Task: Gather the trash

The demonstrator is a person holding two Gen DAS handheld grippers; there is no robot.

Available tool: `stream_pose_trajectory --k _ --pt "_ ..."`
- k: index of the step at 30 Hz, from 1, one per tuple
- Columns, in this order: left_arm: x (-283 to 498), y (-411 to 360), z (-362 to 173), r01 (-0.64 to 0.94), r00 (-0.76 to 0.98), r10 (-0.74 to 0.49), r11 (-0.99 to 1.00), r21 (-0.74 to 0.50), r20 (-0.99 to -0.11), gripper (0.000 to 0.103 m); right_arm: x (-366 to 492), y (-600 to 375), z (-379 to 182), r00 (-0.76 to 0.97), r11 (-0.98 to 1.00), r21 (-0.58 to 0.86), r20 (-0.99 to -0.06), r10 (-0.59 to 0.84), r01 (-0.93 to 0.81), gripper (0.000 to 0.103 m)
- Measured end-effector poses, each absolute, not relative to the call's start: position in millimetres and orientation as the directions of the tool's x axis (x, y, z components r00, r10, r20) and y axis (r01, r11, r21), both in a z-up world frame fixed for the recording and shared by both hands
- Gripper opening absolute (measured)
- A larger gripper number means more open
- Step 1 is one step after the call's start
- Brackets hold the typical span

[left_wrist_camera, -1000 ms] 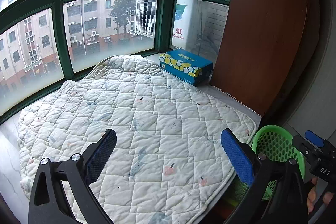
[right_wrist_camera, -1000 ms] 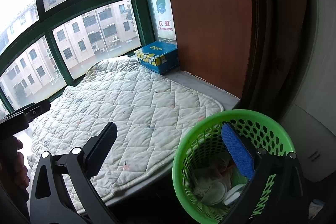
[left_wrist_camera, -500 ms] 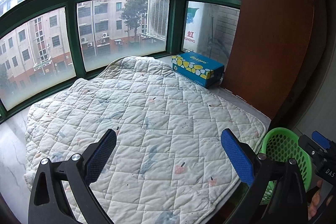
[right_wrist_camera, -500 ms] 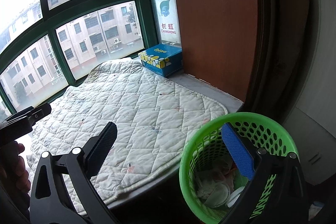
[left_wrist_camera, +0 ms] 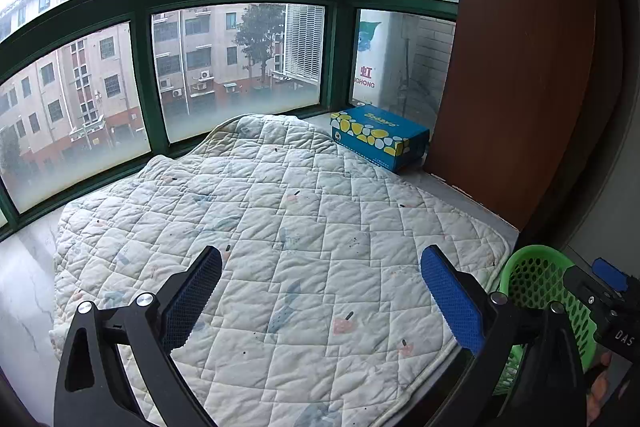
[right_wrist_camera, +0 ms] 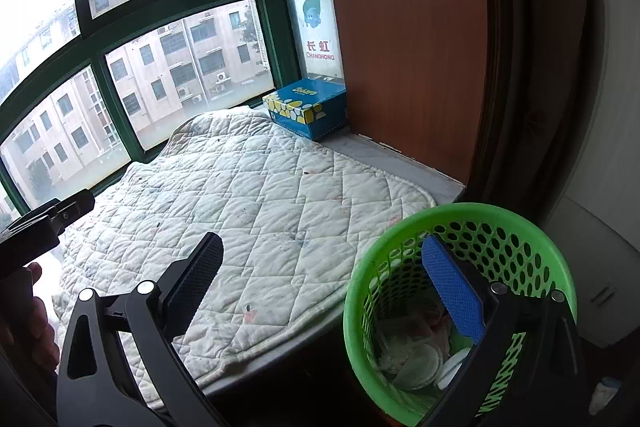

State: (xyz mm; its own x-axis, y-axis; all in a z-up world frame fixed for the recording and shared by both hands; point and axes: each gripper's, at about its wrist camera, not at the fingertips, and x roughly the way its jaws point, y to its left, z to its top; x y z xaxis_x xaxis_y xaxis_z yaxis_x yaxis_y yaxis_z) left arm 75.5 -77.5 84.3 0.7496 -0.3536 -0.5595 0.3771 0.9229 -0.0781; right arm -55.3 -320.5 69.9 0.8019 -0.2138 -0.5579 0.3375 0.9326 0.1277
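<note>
Both your grippers gape wide, holding nothing.
Your left gripper (left_wrist_camera: 320, 291) hangs over the quilt (left_wrist_camera: 280, 227); your right gripper (right_wrist_camera: 322, 279) by the basket (right_wrist_camera: 460, 219), trash (right_wrist_camera: 416, 359) inside, seemingly crumpled paper.

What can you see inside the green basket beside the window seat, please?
In the right wrist view, the green basket holds crumpled white paper and round white discs. The right gripper's finger covers part of the inside, and the bottom stays hidden.
</note>
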Motion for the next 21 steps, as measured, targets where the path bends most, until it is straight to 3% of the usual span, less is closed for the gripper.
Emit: stream_pose_trajectory --k 21 --pt "73.0 -79.3 81.6 0.367 0.762 -0.328 0.929 -0.045 -0.559 0.096 -51.7 -317.9 68.0 0.803 0.936 0.129 -0.560 -0.204 0.327 0.098"
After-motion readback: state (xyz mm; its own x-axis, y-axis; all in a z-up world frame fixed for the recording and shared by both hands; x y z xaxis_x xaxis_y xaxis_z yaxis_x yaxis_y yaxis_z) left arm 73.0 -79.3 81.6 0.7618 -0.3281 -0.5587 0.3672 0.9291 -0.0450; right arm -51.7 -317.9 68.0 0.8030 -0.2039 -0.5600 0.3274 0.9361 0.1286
